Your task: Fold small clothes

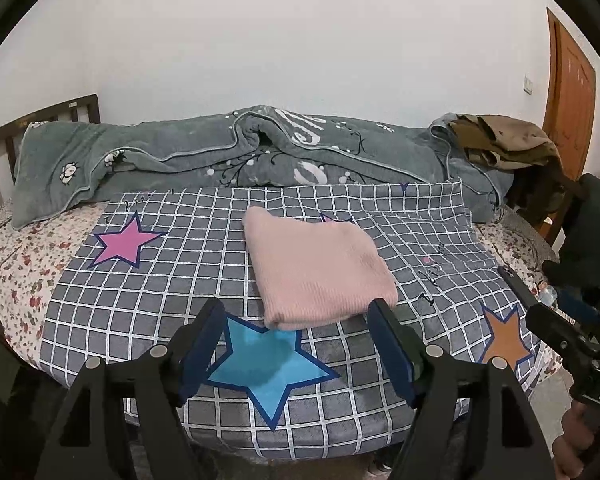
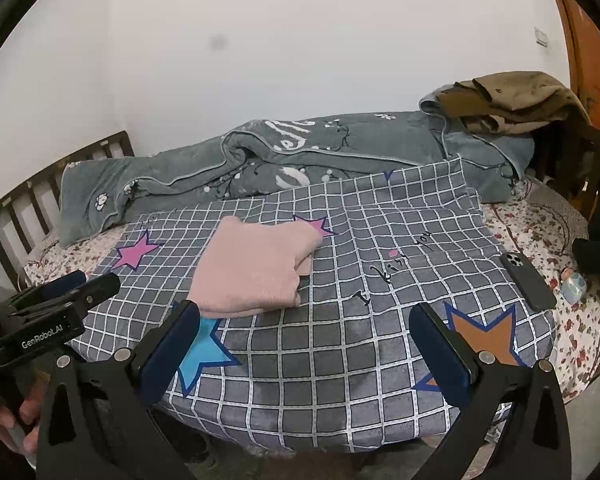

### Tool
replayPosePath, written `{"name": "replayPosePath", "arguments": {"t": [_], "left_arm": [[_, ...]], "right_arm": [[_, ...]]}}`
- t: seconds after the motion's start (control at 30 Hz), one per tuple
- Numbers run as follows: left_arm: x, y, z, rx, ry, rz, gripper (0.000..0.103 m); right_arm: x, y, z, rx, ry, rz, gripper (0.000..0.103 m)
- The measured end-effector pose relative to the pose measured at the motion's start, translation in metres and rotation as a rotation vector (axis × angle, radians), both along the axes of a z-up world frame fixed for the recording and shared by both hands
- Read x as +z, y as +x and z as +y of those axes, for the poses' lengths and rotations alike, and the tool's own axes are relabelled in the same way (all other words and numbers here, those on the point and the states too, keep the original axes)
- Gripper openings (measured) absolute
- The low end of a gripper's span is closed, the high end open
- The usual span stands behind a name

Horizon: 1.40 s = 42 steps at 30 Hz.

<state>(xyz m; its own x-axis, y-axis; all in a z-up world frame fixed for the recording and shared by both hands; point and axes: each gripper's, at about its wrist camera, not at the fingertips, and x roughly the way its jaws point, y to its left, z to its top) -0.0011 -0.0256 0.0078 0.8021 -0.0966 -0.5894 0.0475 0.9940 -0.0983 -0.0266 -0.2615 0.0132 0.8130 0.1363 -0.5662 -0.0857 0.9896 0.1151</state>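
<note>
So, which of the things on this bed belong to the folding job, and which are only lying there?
Part of the job:
- pink garment, folded, lying on the checked sheet
- left gripper, open and empty
- right gripper, open and empty

Only lying about:
- phone, on the sheet's right side
- grey blanket, bunched behind
- brown clothes, heaped at the far right
</note>
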Motion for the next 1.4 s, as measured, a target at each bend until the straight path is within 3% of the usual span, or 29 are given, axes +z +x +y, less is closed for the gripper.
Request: {"name": "replayPosePath", "arguments": {"t": [1.4], "left_arm": [[0.008, -0.004, -0.001, -0.004, -0.003, -0.015, 0.073]], "right_arm": [[0.008, -0.007, 0.007, 0.007, 0.004, -0.019, 0.102]]}}
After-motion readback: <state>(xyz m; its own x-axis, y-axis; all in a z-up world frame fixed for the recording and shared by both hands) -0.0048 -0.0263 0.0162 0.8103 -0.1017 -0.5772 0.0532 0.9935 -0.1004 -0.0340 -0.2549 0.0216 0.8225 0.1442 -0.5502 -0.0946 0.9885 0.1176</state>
